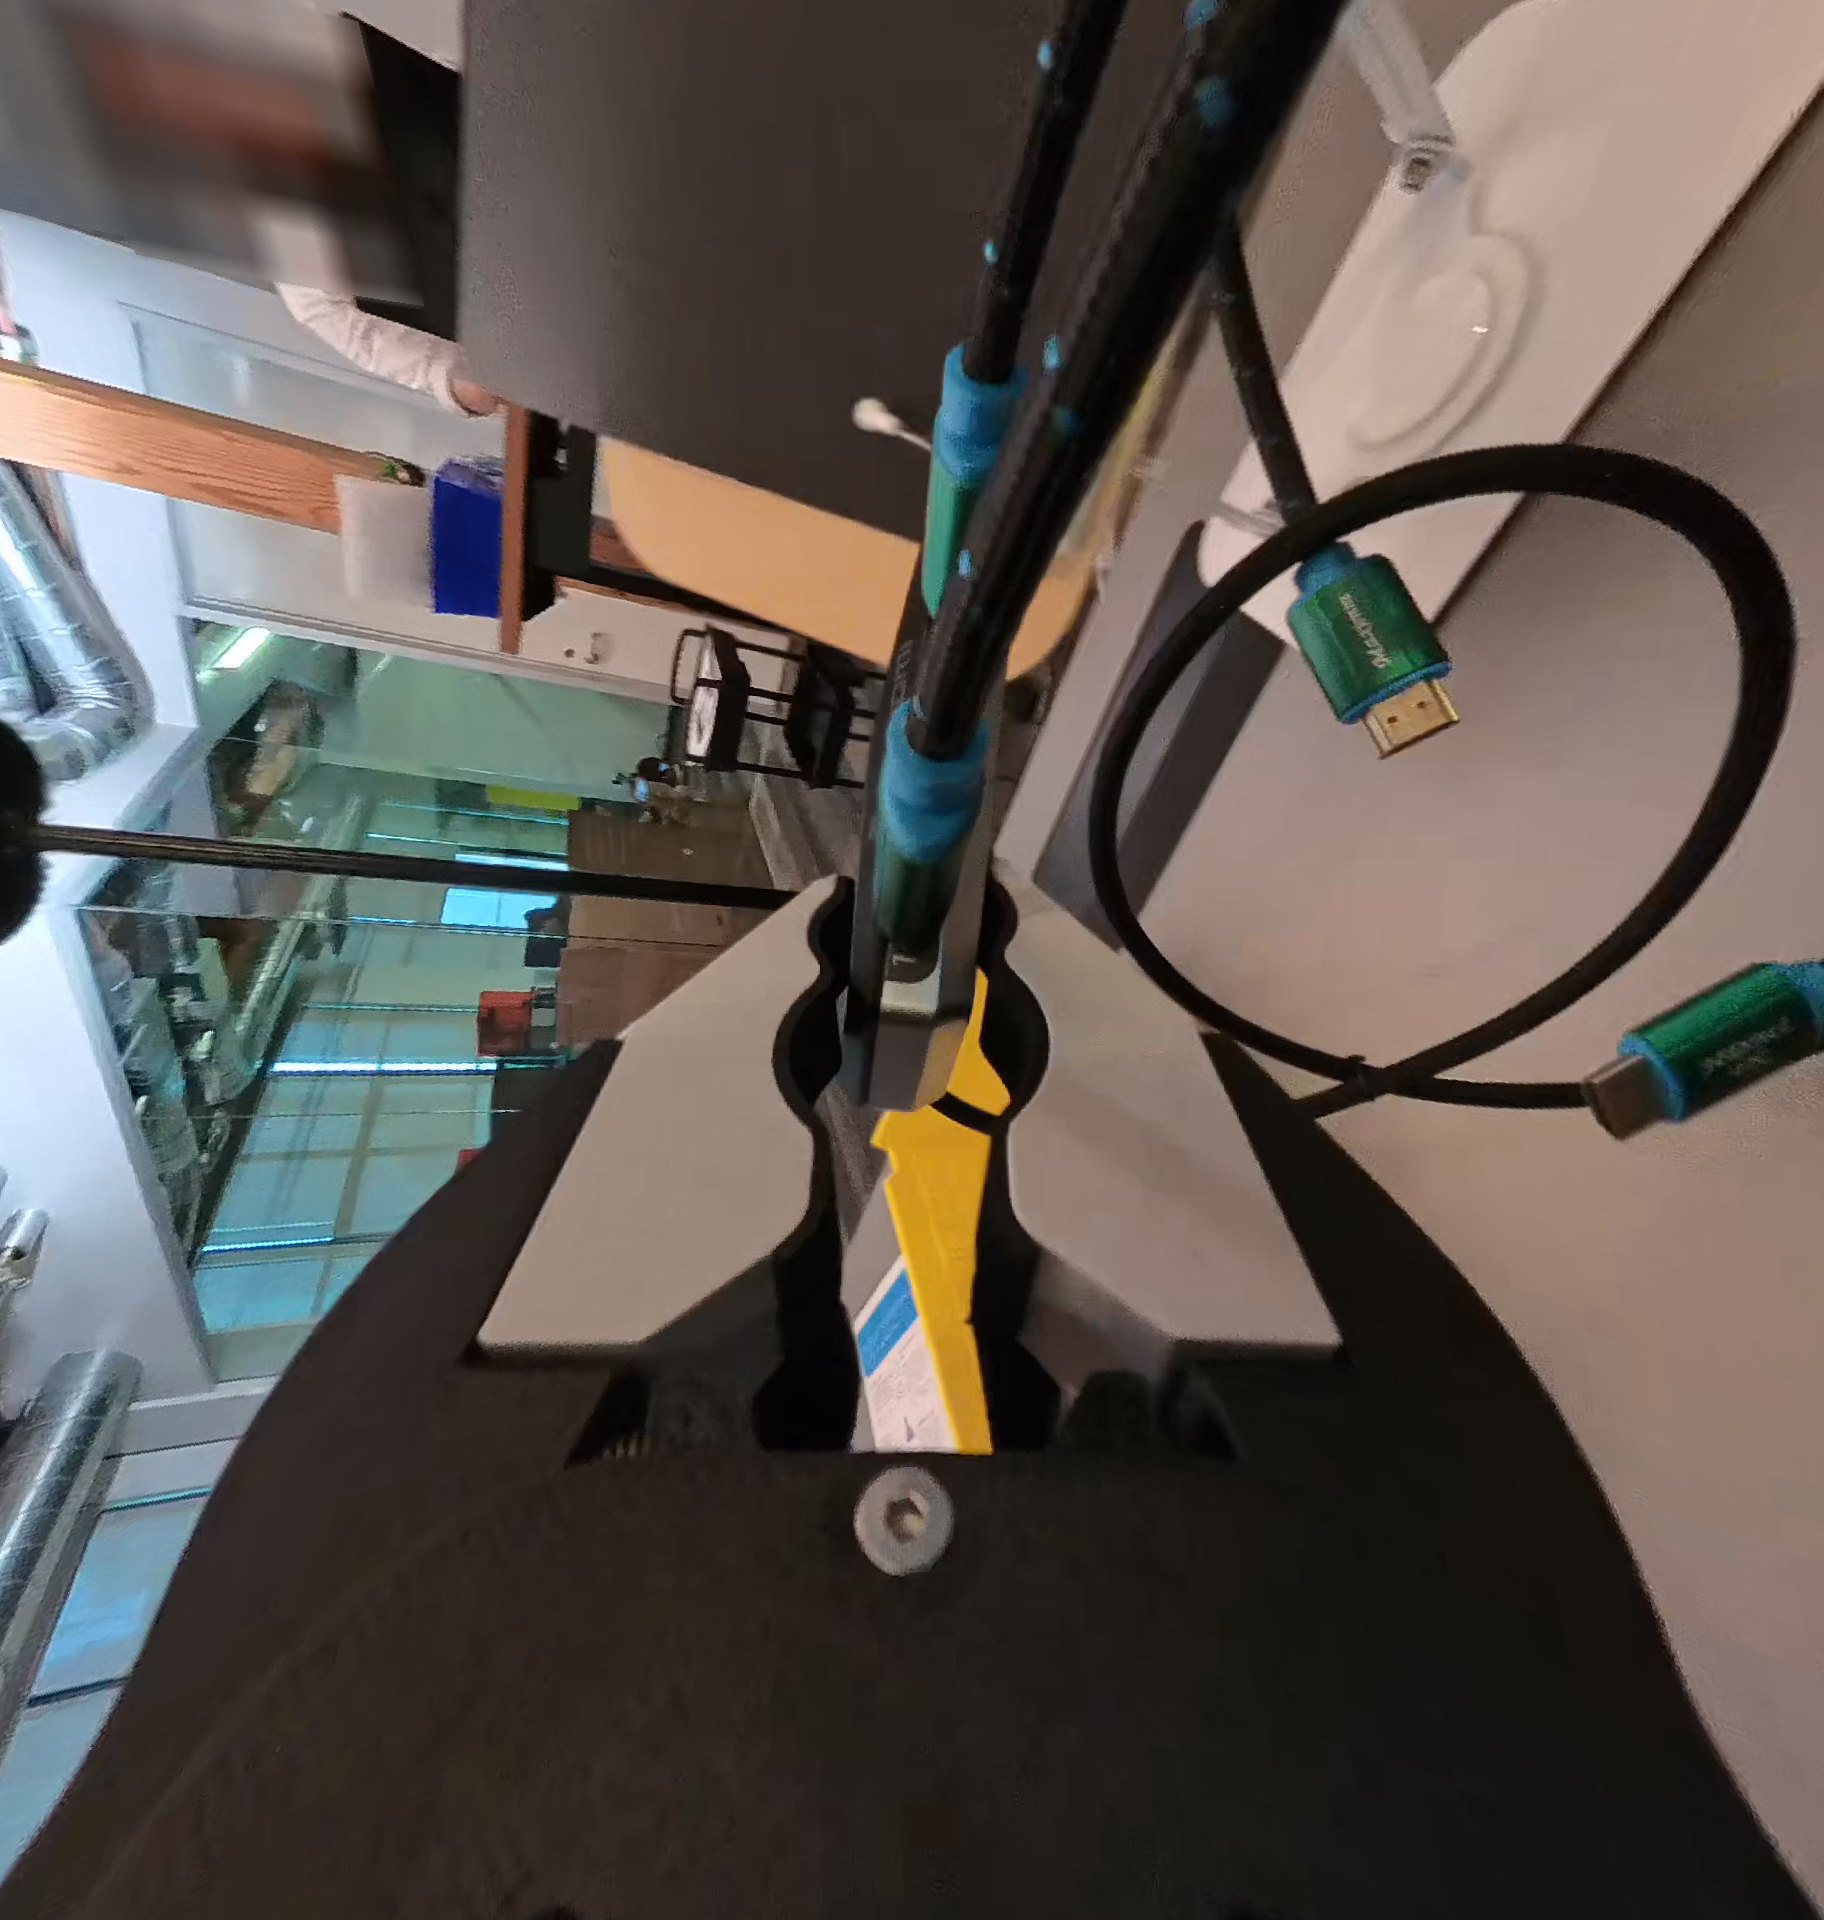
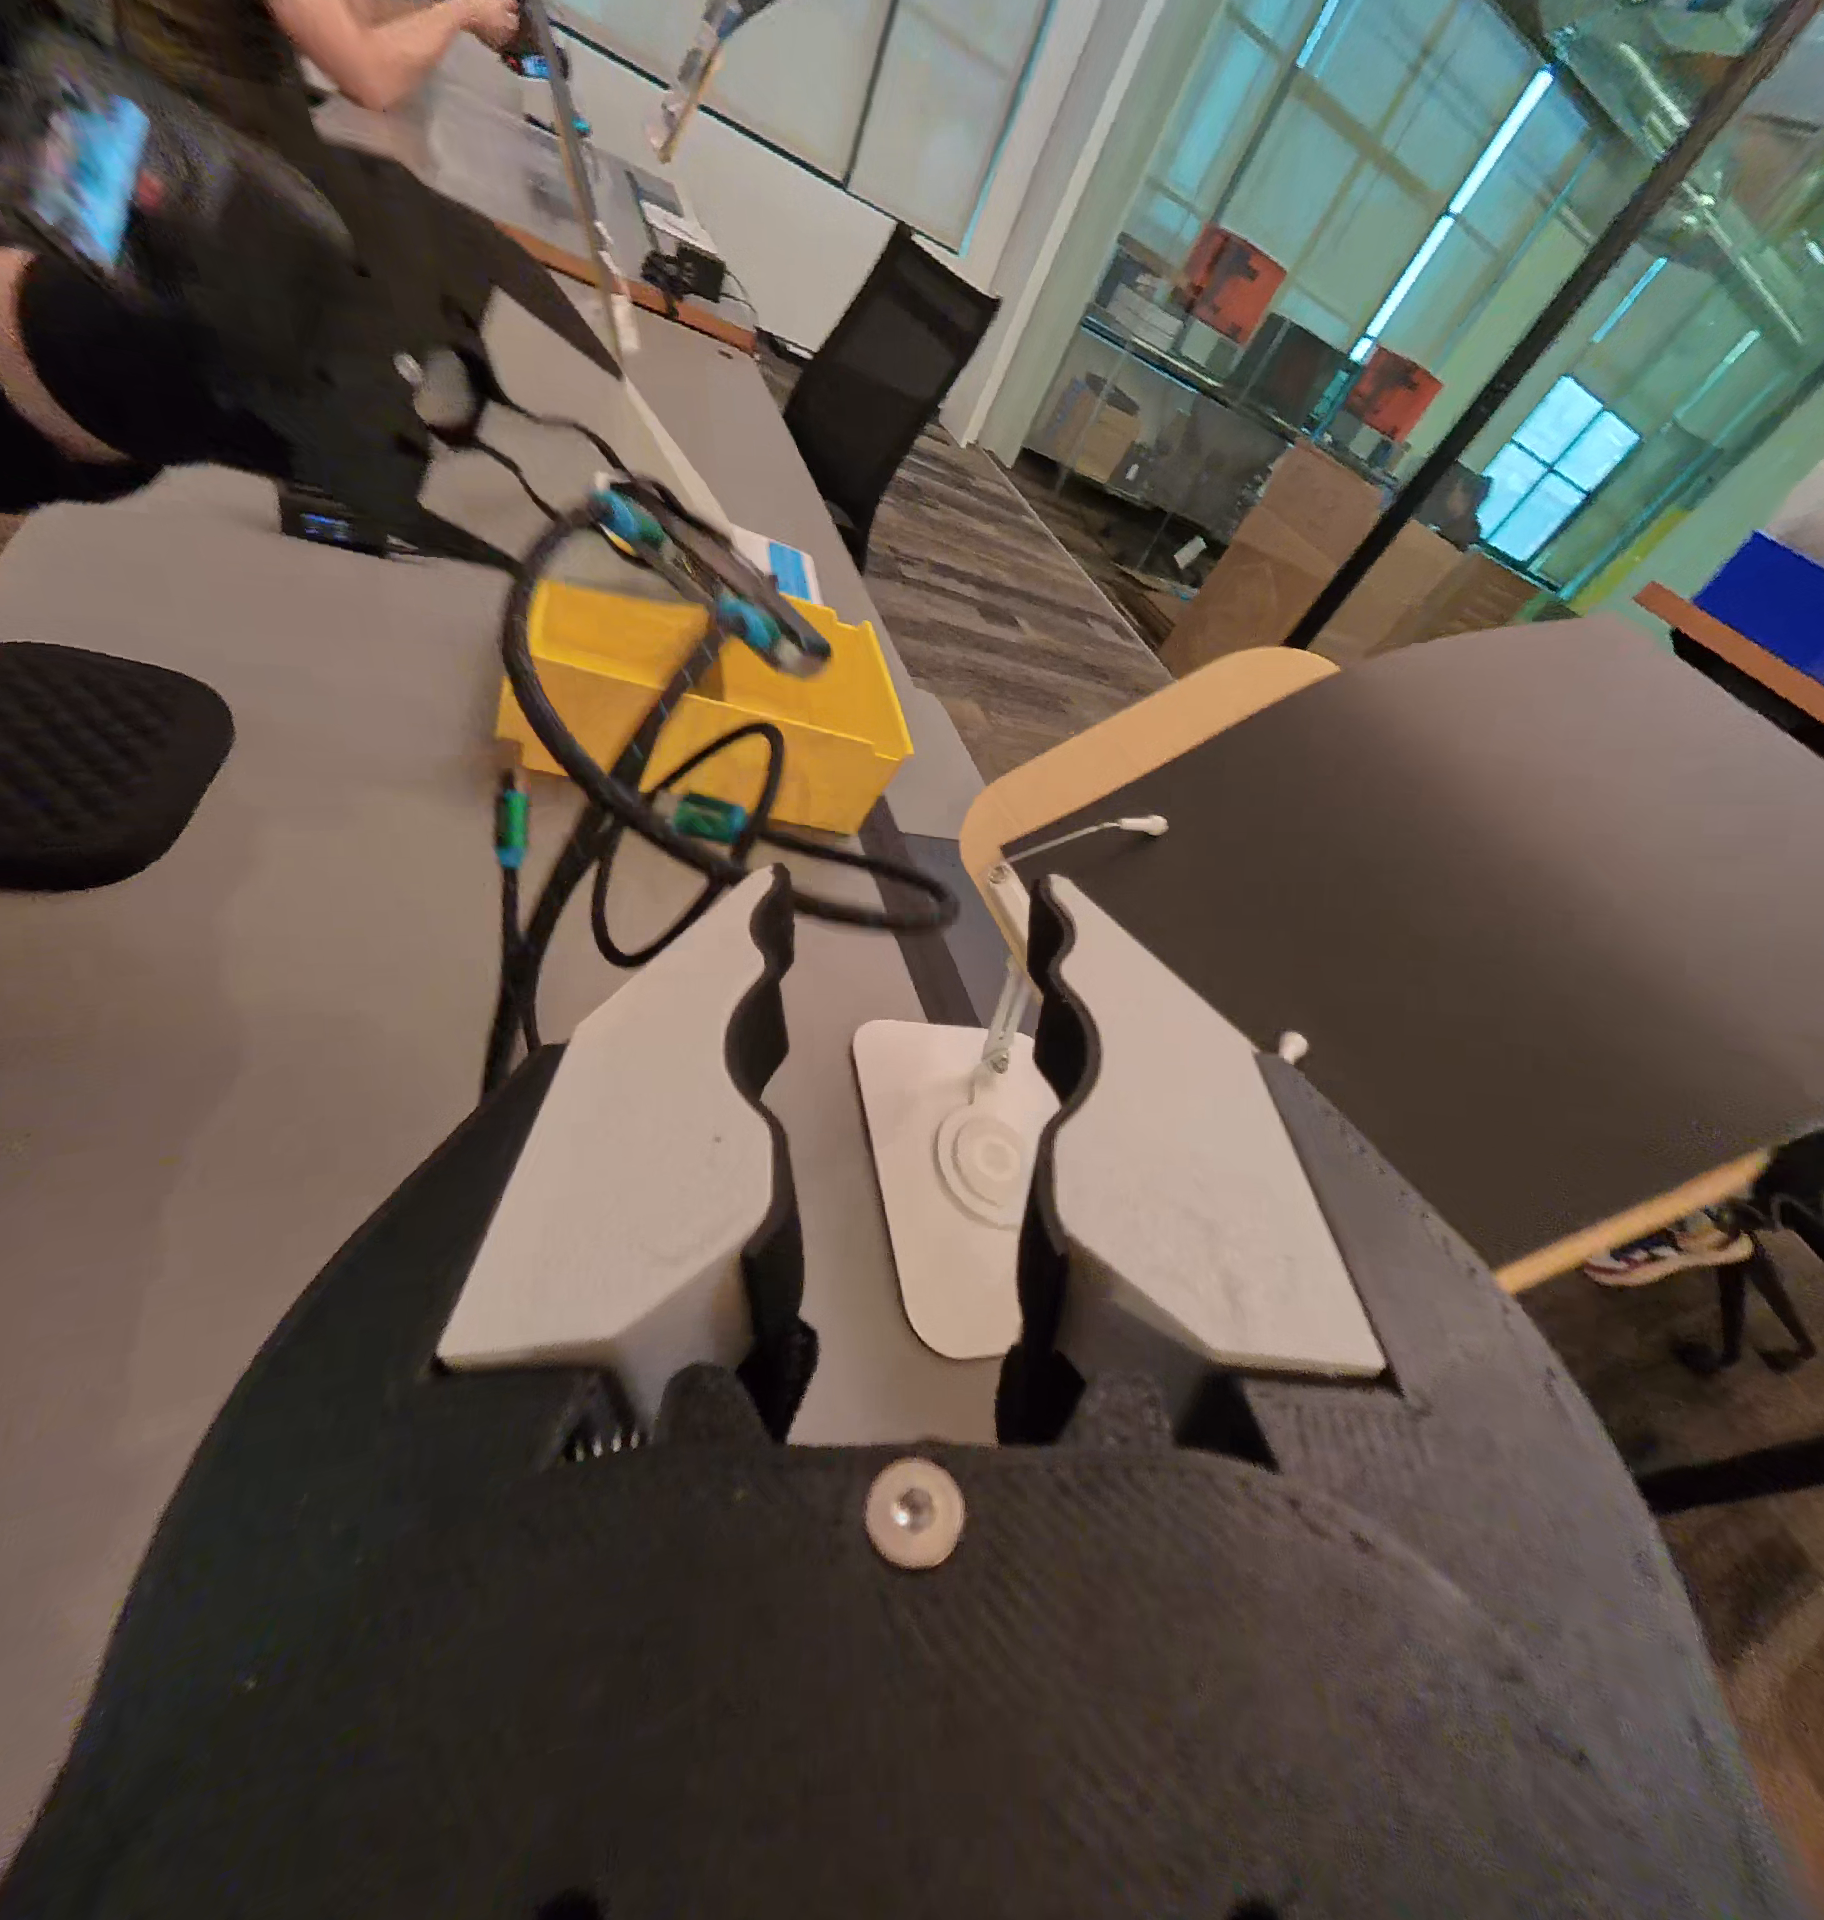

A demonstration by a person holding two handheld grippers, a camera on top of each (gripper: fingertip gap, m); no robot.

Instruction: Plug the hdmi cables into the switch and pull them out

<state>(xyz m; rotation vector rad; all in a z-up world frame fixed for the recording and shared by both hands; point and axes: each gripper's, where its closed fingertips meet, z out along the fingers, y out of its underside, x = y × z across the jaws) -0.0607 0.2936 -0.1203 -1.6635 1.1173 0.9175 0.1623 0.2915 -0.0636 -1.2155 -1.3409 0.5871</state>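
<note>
Left tongs [image 1: 913,1023]: closed down on the end of the dark slim switch [image 1: 903,997], which is held off the bench [image 1: 1510,1351] and seen edge-on. The grip sits at 1 end, judged to leave the ports along its length free. The right wrist view confirms the switch is in the air above the yellow bin [image 2: 700,691], with cables hanging from it.

2 green-and-blue HDMI plugs [image 1: 923,831] appear seated in the switch, their black braided cables [image 1: 1053,312] running away from the camera. 2 more plugs are free: one with a gold tip [image 1: 1370,649] showing, the other [image 1: 1718,1039] near the edge of the view. A loop of cable [image 1: 1126,727] lies on the bench beside them.

Right tongs [image 2: 908,925]: parted to a moderate gap, holding nothing, touching nothing. They sit above a white stand base [image 2: 949,1174] on the bench, near the loose cable coil [image 2: 679,831]. Judged to be free to take a plug while the left tongs brace the switch.
</note>
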